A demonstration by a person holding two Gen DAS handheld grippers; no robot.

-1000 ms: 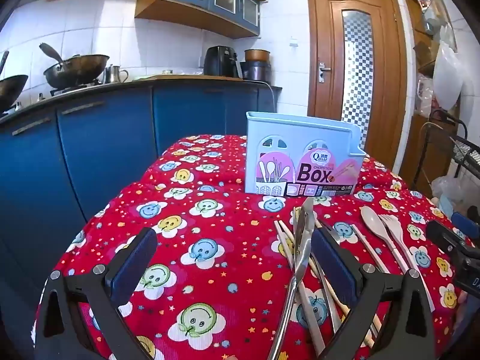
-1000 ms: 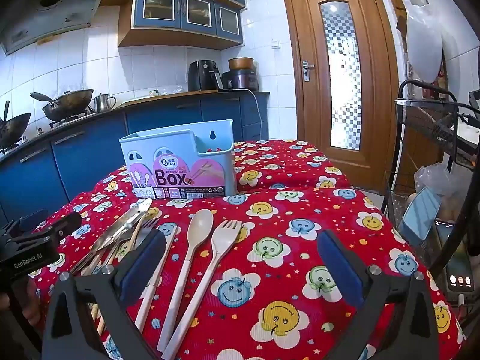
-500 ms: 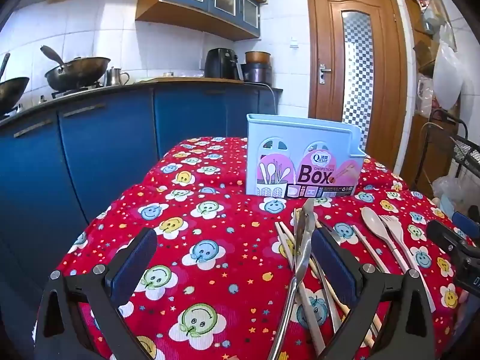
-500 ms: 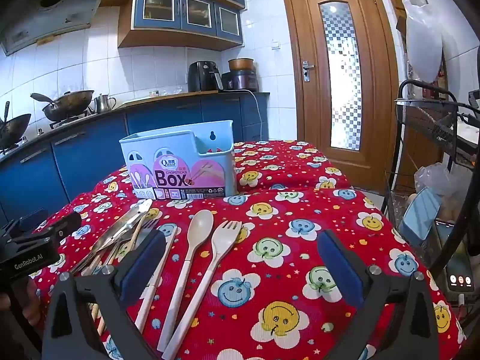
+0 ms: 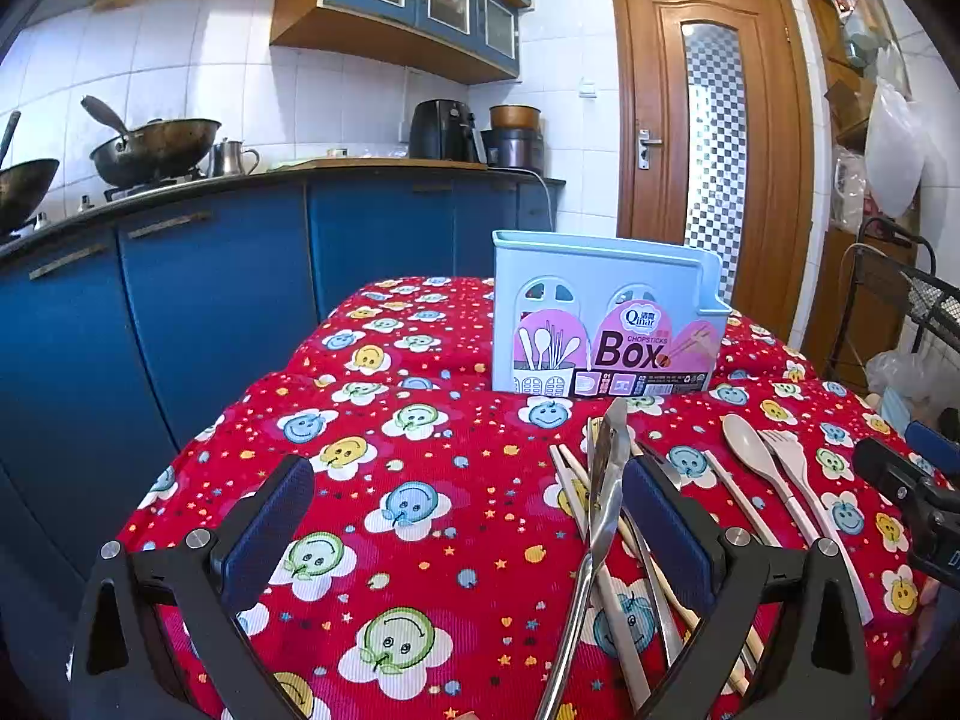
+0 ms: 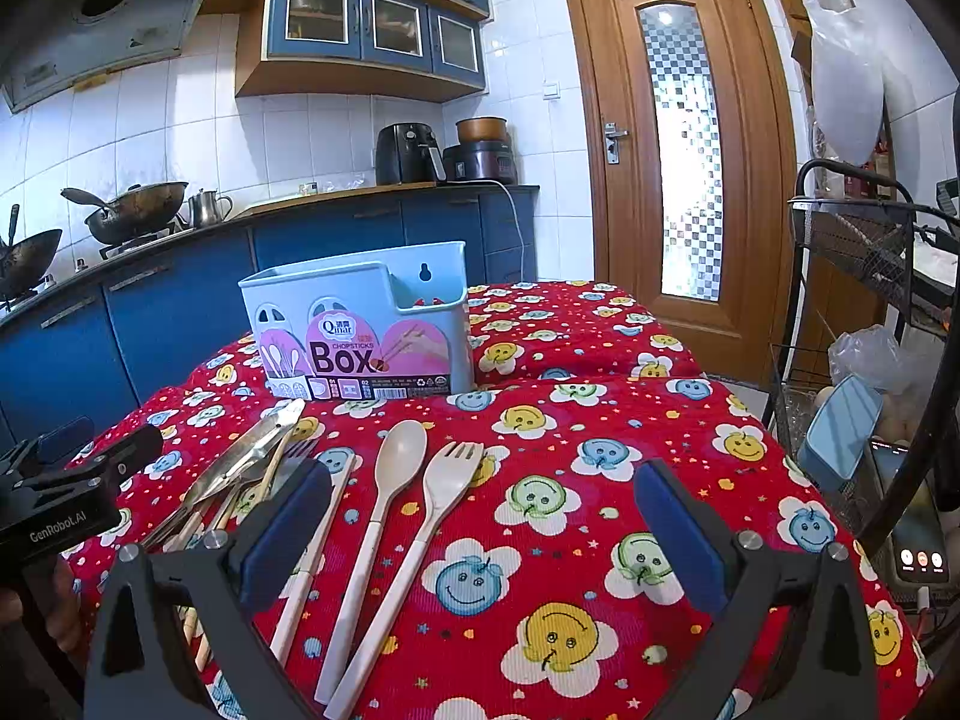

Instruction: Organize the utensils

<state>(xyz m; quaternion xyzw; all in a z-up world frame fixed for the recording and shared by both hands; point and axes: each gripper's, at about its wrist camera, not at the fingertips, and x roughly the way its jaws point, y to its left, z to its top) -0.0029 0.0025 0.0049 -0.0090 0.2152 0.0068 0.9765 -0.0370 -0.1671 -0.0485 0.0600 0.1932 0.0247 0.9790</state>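
Note:
A light blue utensil box [image 5: 606, 312] stands upright on the red smiley tablecloth [image 5: 414, 504]; it also shows in the right wrist view [image 6: 360, 324]. In front of it lie metal tongs [image 5: 603, 492], chopsticks [image 5: 570, 480], a beige spoon [image 5: 747, 456] and a beige fork [image 5: 792, 462]. In the right wrist view the spoon [image 6: 390, 480], fork [image 6: 438, 498] and tongs [image 6: 240, 462] lie side by side. My left gripper [image 5: 468, 528] is open and empty above the cloth, left of the tongs. My right gripper [image 6: 480, 534] is open and empty, above the spoon and fork handles.
Blue kitchen cabinets [image 5: 210, 300] with woks on the stove run along the left. A wooden door [image 6: 678, 144] is behind the table. A black wire rack [image 6: 870, 276] with a phone stands close on the right.

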